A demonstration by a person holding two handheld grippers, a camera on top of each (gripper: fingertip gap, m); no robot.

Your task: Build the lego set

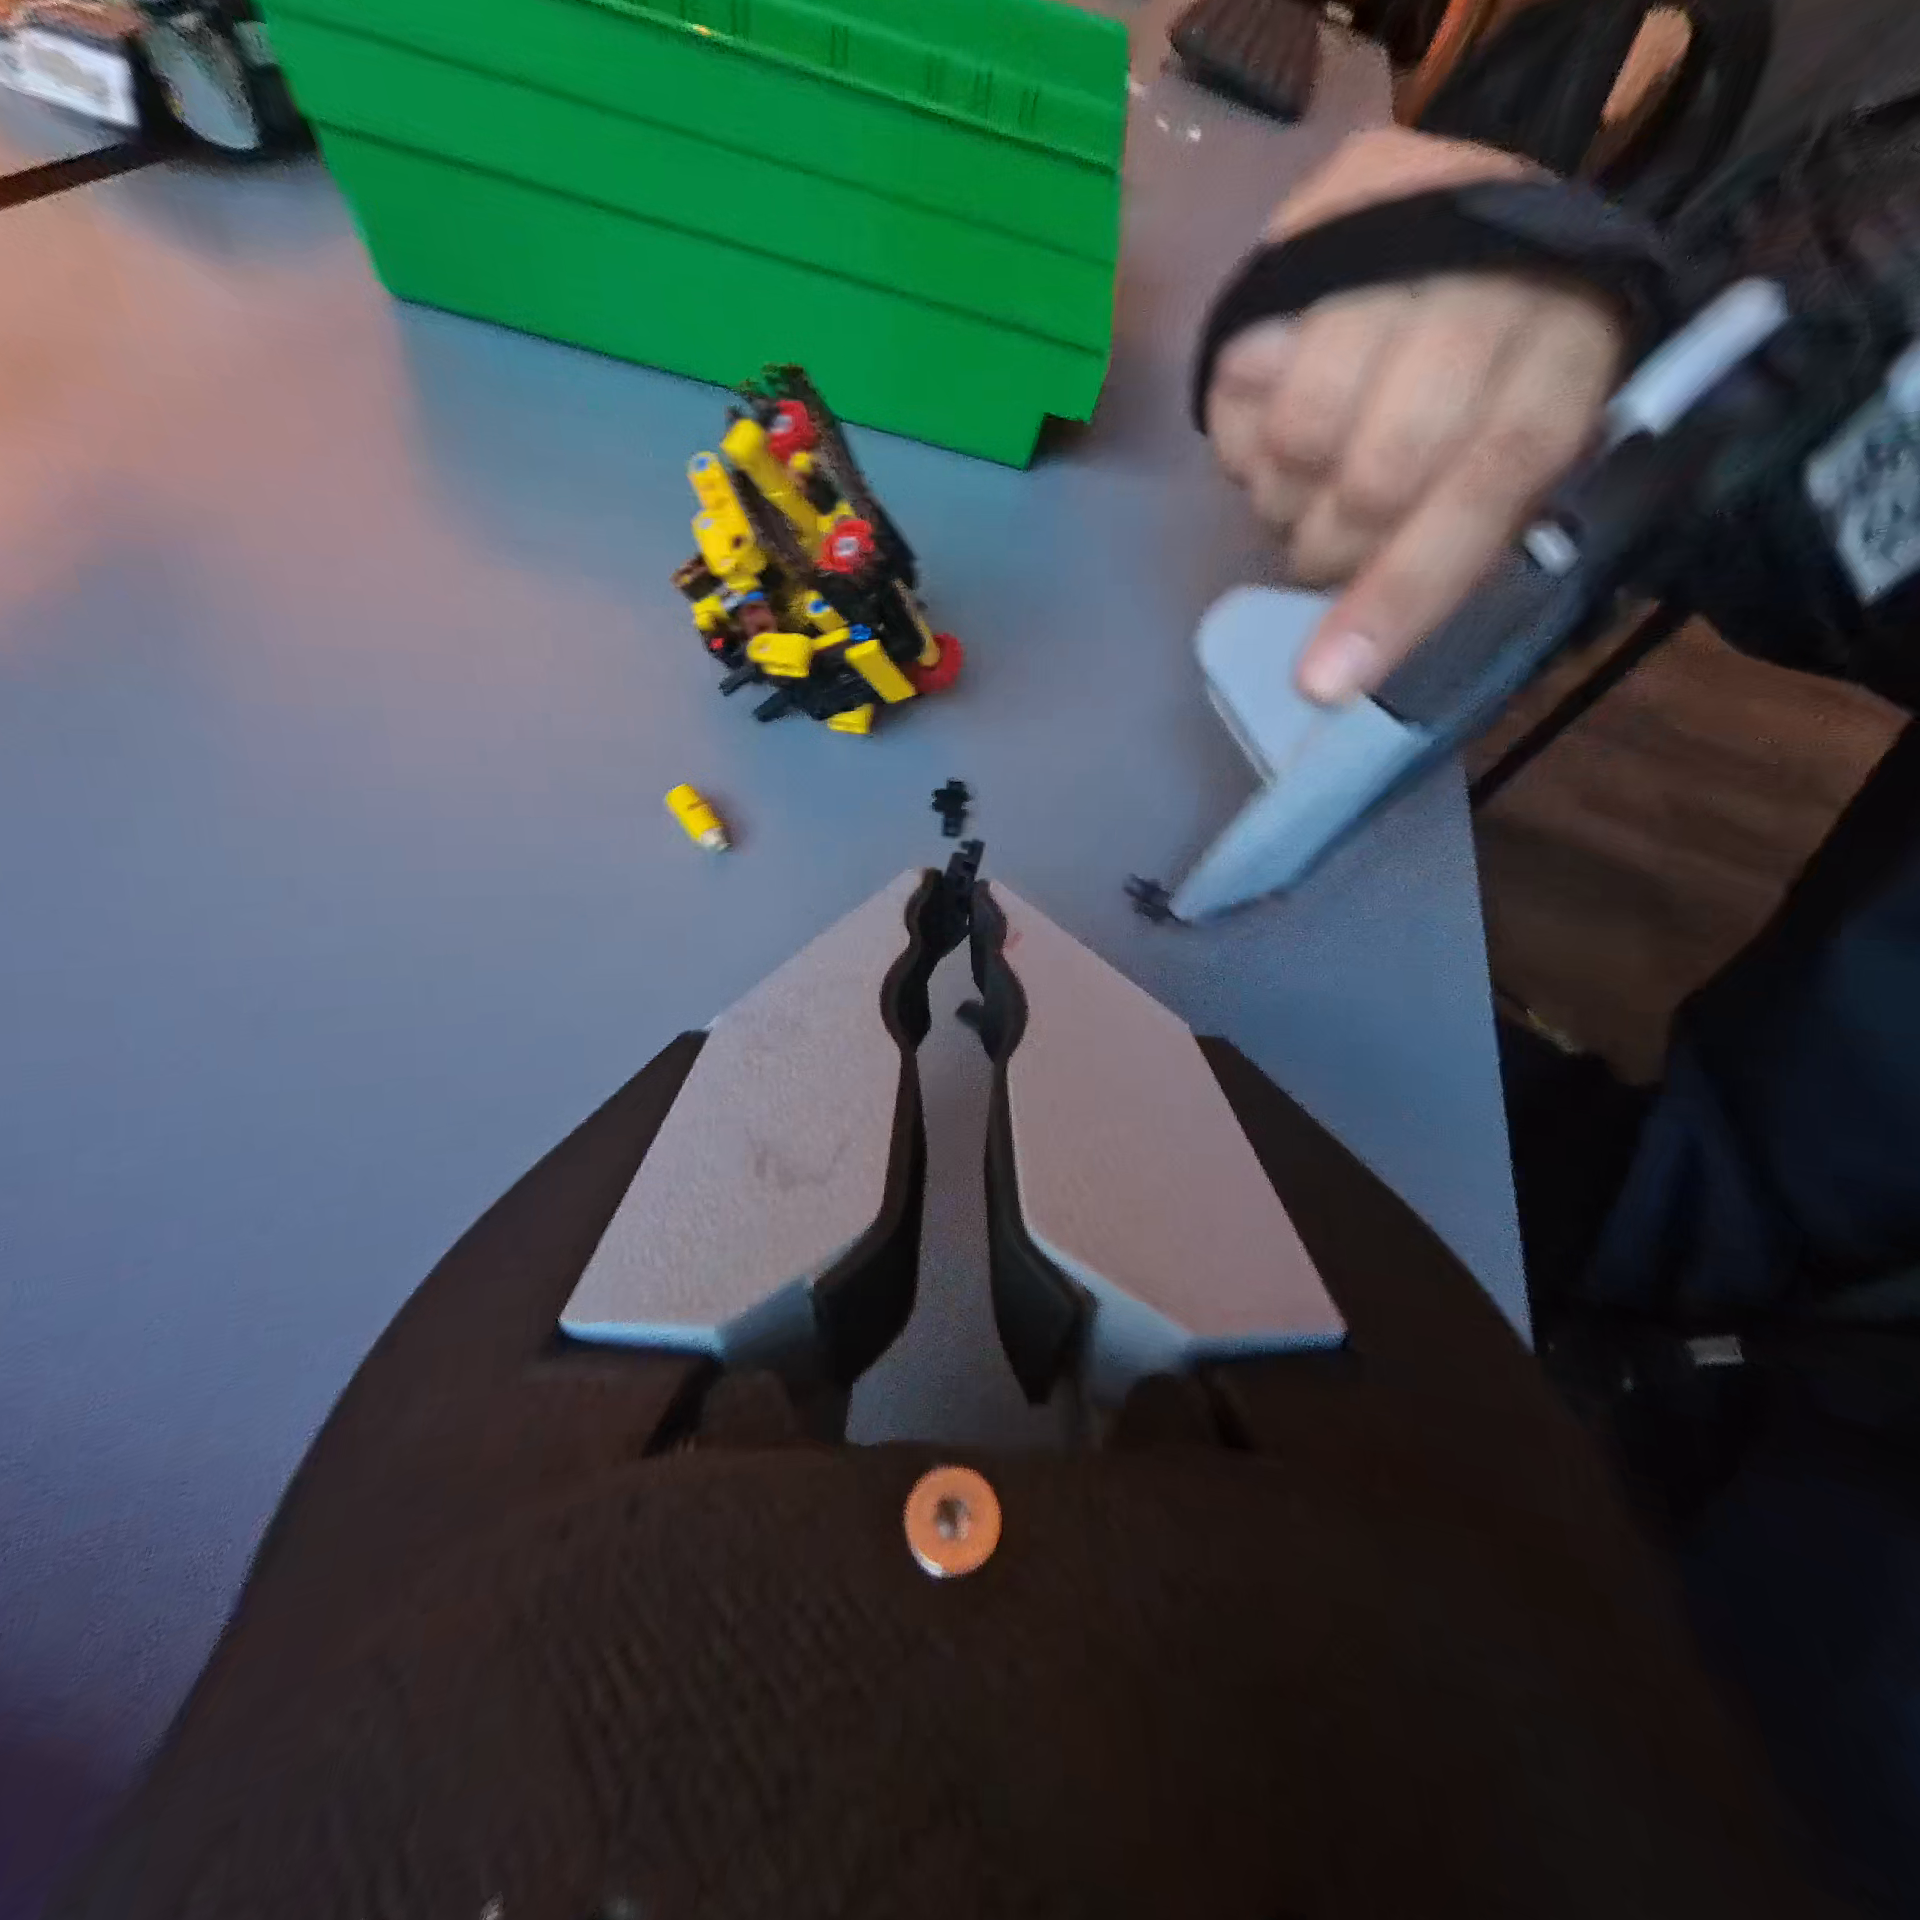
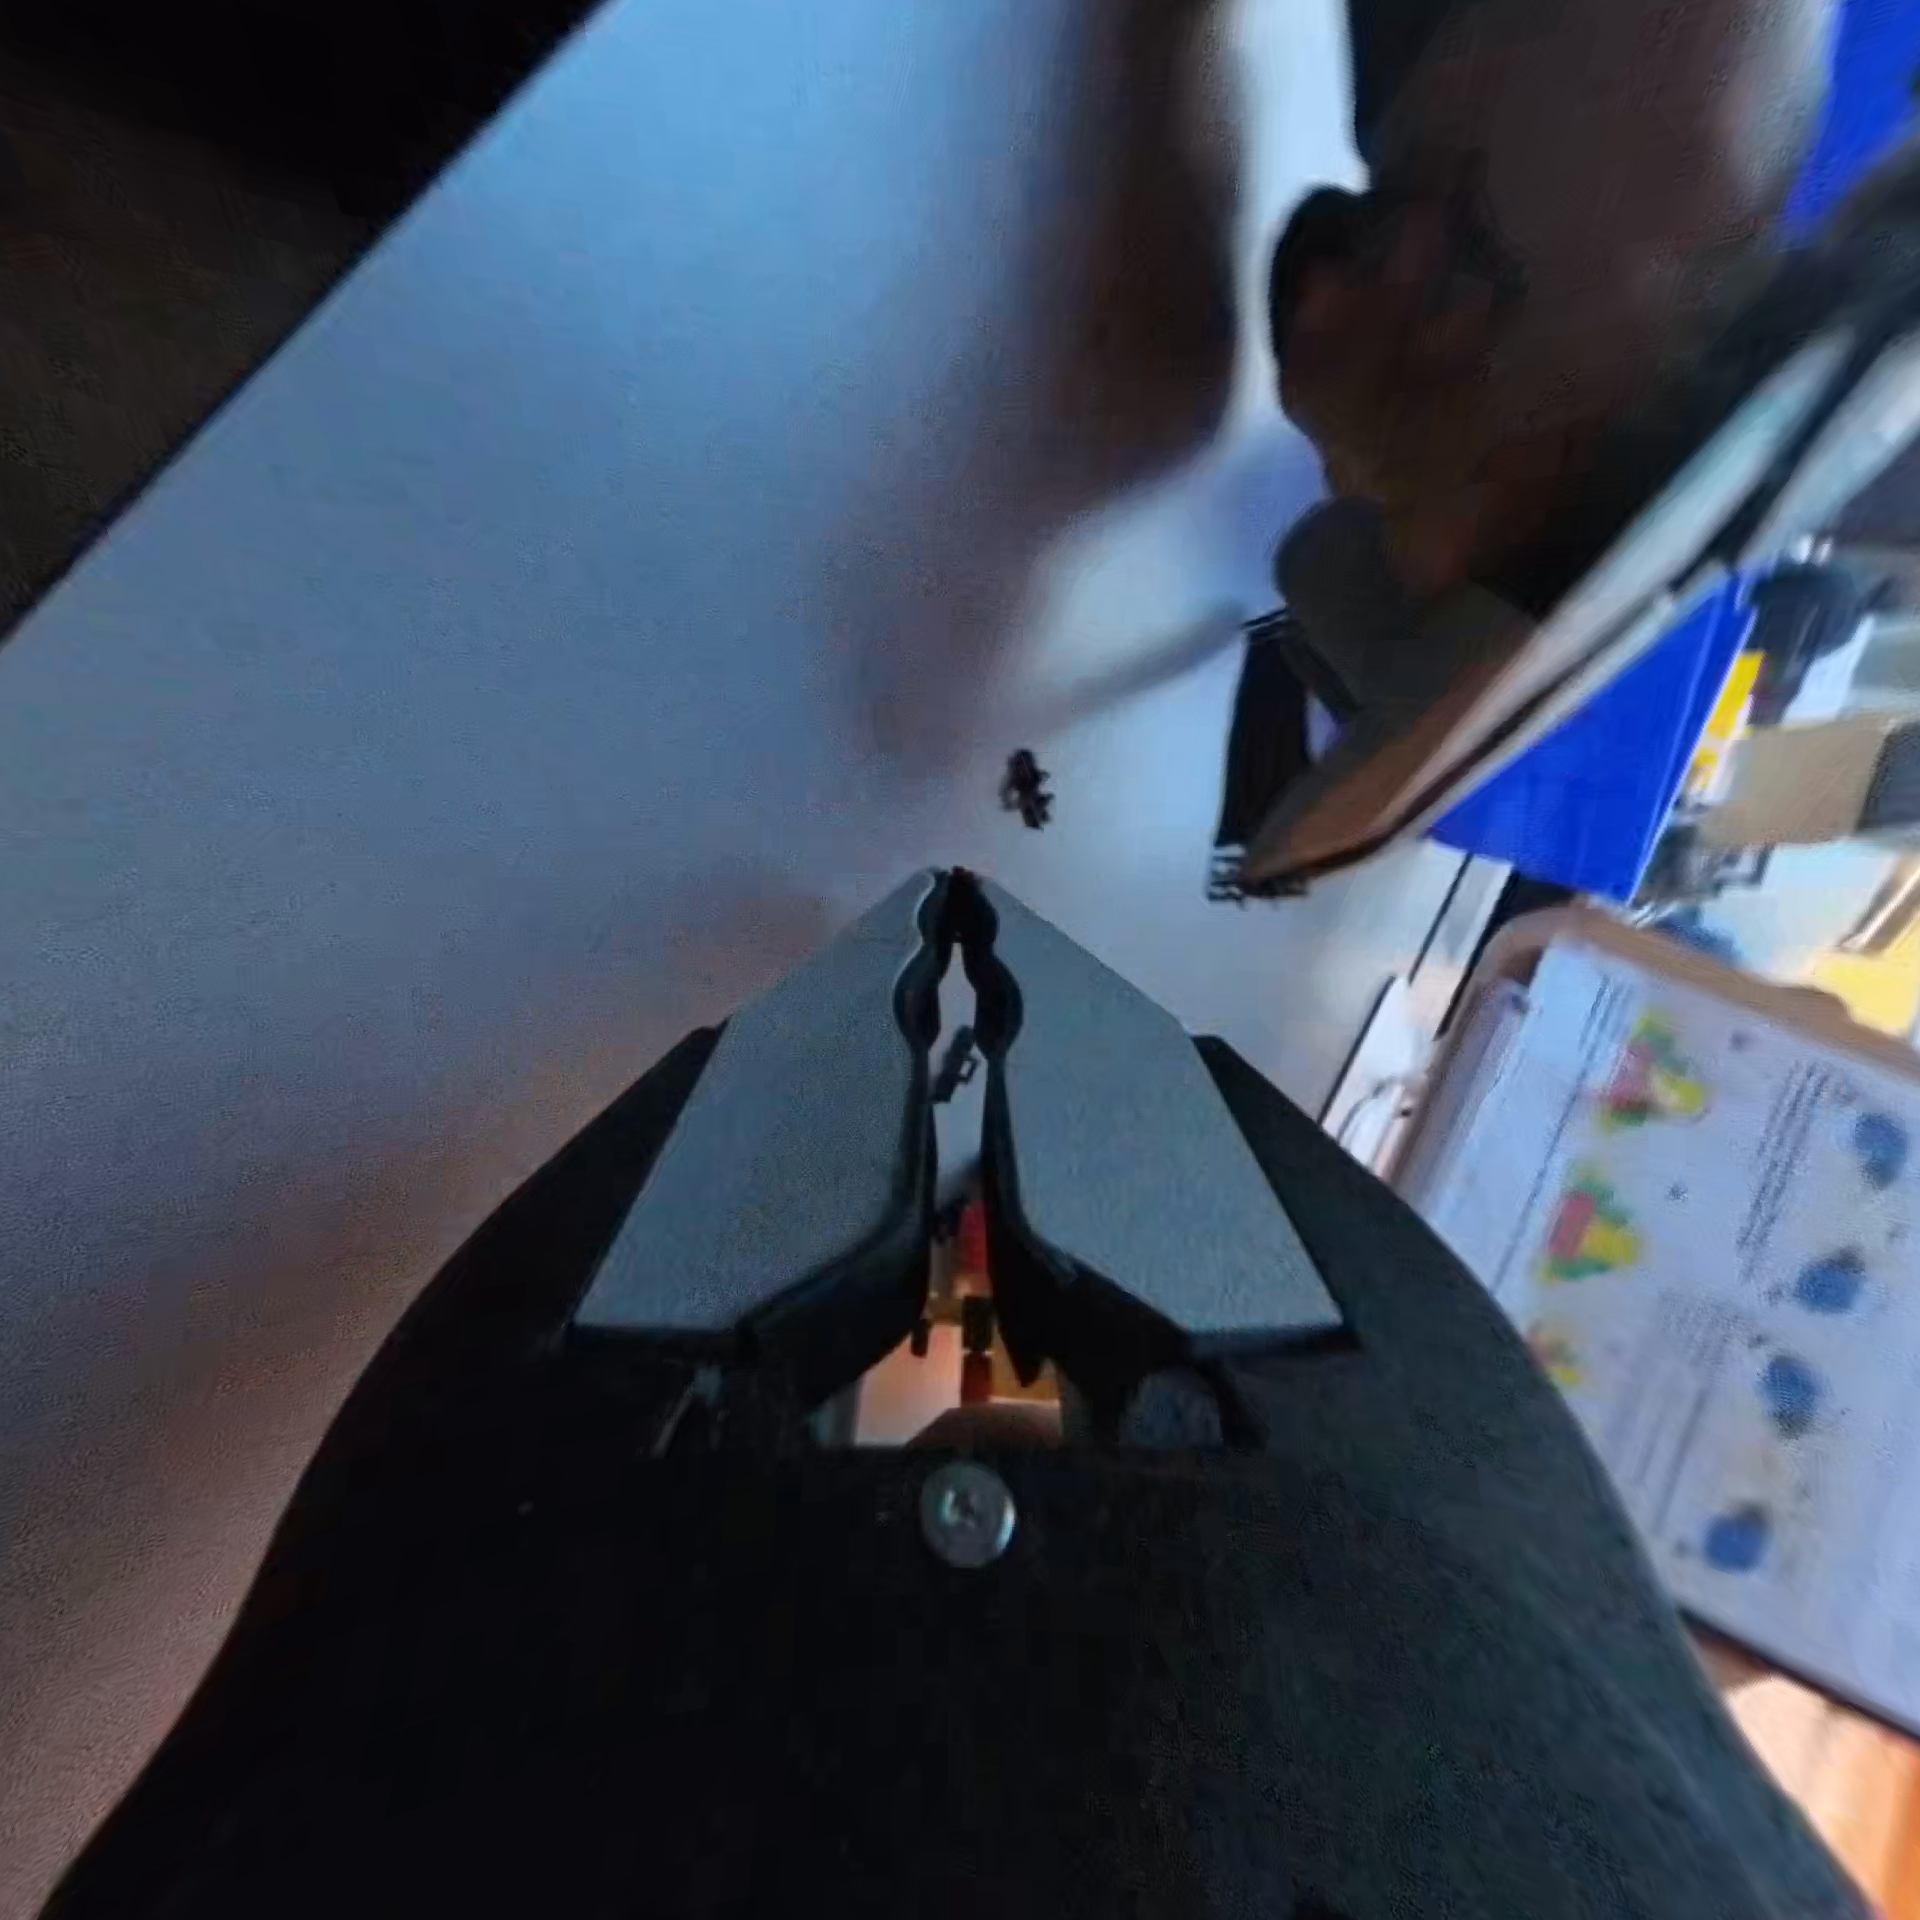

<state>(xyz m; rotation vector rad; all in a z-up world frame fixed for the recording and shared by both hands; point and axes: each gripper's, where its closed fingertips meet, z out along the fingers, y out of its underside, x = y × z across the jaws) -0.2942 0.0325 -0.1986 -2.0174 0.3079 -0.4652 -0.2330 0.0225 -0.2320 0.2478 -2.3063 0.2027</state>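
A partly built yellow, black and red lego model stands on the grey table in front of a green bin. My left gripper is shut on a small black pin that sticks out past its tips. A second black pin lies just ahead of it. My right gripper, held in a hand, touches the table with its tip beside a third black pin. In the right wrist view the right gripper is shut with that pin just beyond its tips.
A green bin stands behind the model. A loose yellow piece lies left of the pins. An instruction sheet and a blue bin are at the right. The table edge runs close on the right. The grippers' ends are close to 7 cm from one another. My left gripper's tips are some 9 cm from the loose yellow piece.
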